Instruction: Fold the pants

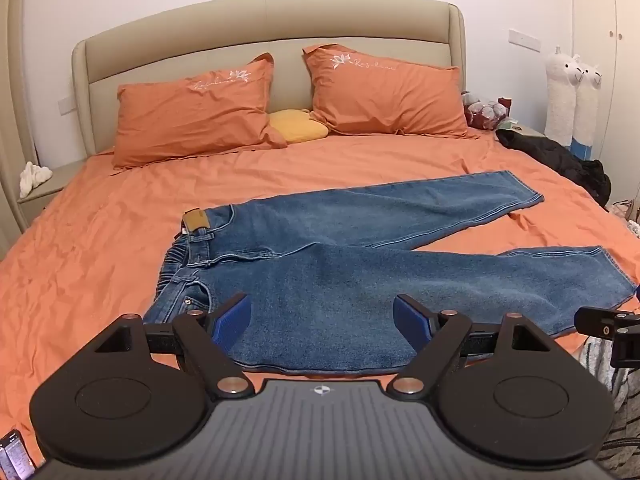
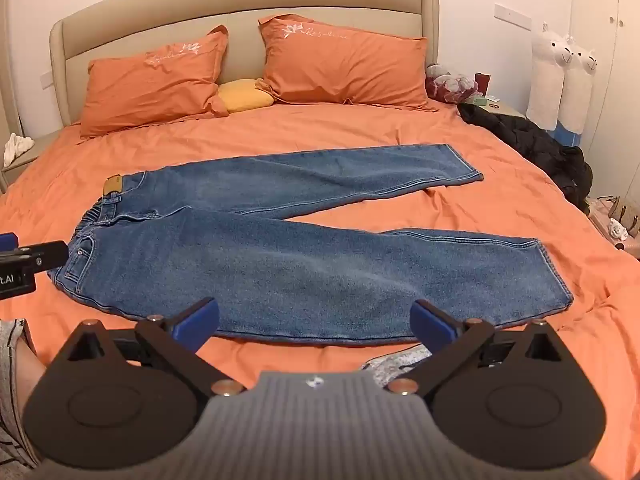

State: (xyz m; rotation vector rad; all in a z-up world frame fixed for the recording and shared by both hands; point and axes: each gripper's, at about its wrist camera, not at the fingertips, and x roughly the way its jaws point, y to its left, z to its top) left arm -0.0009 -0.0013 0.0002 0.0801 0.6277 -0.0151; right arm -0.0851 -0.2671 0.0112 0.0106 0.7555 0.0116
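Lying flat on the bed (image 1: 120, 248), the jeans (image 1: 320, 280) are spread out unfolded, waistband to the left, legs running right and splayed in a V. Far leg angles up toward the right side of the bed, near leg runs along the front edge. Tan patch (image 1: 197, 219) on the waistband, elastic gathers showing just below it.

Left tongs (image 1: 322, 320): wide open, gripping nothing, blue pads (image 1: 234, 320) apart, hovering over the near leg's upper part close to the waist. Cannot tell if they touch the denim.

Right tongs (image 2: 316, 322): wide open too, nothing held, pads (image 2: 198, 322) spread over the near edge of the near leg, about mid-leg. Contact with the cloth unclear.

Each tool shows at the edge of the other's view: the right one at the right edge of the left wrist view, the left one at the left edge of the right wrist view, beside the waistband.

Orange sheet, wrinkled. Two orange pillows (image 2: 160, 76) lean on the beige headboard (image 2: 240, 4), a small yellow cushion (image 2: 245, 96) between them. Black garment (image 2: 532, 140) heaped at the bed's right edge. Two white alpaca plushies (image 2: 560, 80) stand upright against the wall at right. Patterned grey cloth (image 2: 396, 360) pokes out at the bed's front edge under the right tool.
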